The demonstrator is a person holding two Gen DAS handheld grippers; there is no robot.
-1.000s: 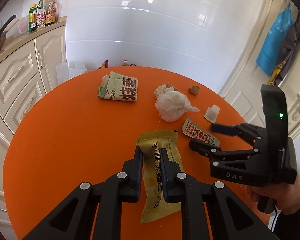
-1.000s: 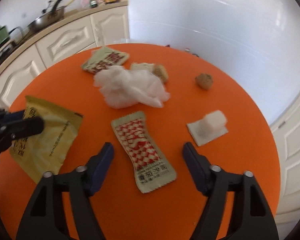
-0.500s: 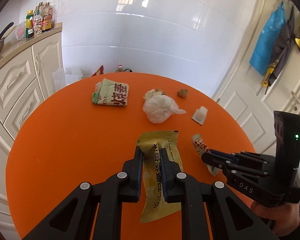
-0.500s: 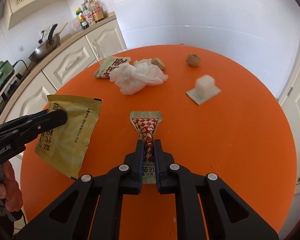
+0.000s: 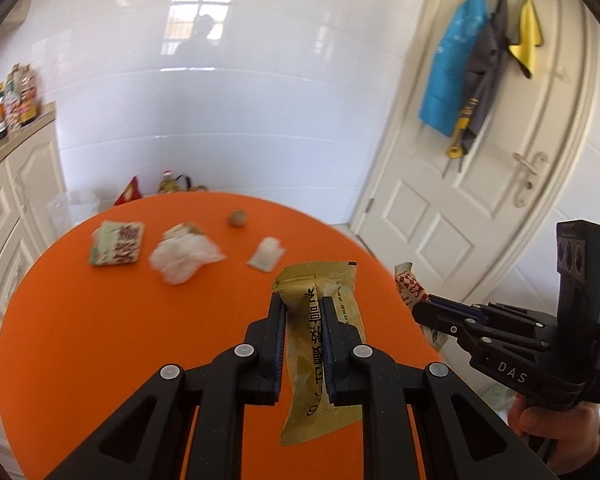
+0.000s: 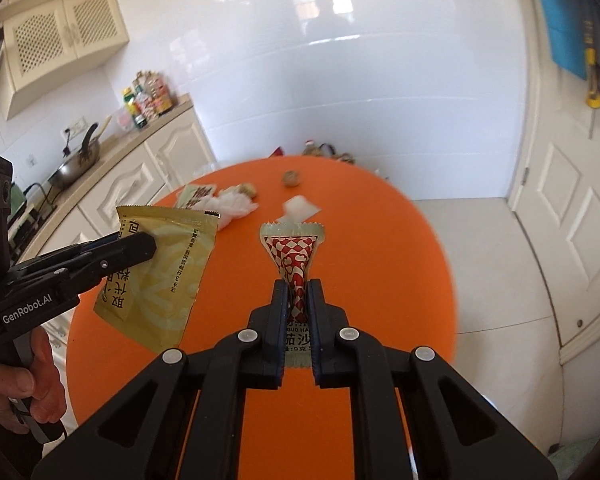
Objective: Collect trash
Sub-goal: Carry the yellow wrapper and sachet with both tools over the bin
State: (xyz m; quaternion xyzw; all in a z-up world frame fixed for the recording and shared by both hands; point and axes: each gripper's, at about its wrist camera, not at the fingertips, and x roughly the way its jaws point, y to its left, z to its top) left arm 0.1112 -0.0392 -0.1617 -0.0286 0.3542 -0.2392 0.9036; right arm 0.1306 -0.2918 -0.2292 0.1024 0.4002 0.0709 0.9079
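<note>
Left gripper (image 5: 303, 312) is clamping tight on the yellow packet (image 5: 320, 356), jaws pinching it along its middle so the packet is hanging above the orange table (image 5: 100, 328), top flap sticking out past the fingertips, bottom end dangling under the jaws. Right gripper (image 6: 299, 294) is closed fully on the red sachet (image 6: 293, 254), pinching its narrow waist; its jaws have just been closing and the sachet is sitting between them, fanned top edge pointing away, printed bottom end showing between the fingers. Both items are being held off the table. In the left wrist view the right gripper is showing at the right edge with the sachet poking out of its tips, a hand (image 5: 552, 428) gripping its handle. In the right wrist view the left gripper is coming in from the left with the packet in its tips, the other hand (image 6: 24, 380) on its handle. Still lying on the table at the far side: a green wrapper (image 5: 118, 243), a white crumpled bag (image 5: 184, 258) just beside it, a small brown lump (image 5: 237, 218) farther back, a white square piece (image 5: 266, 254) near the right rim. Far items are blurring. Cabinets (image 6: 148, 168) are standing left of the table, a door (image 5: 480, 208) to the right.
</note>
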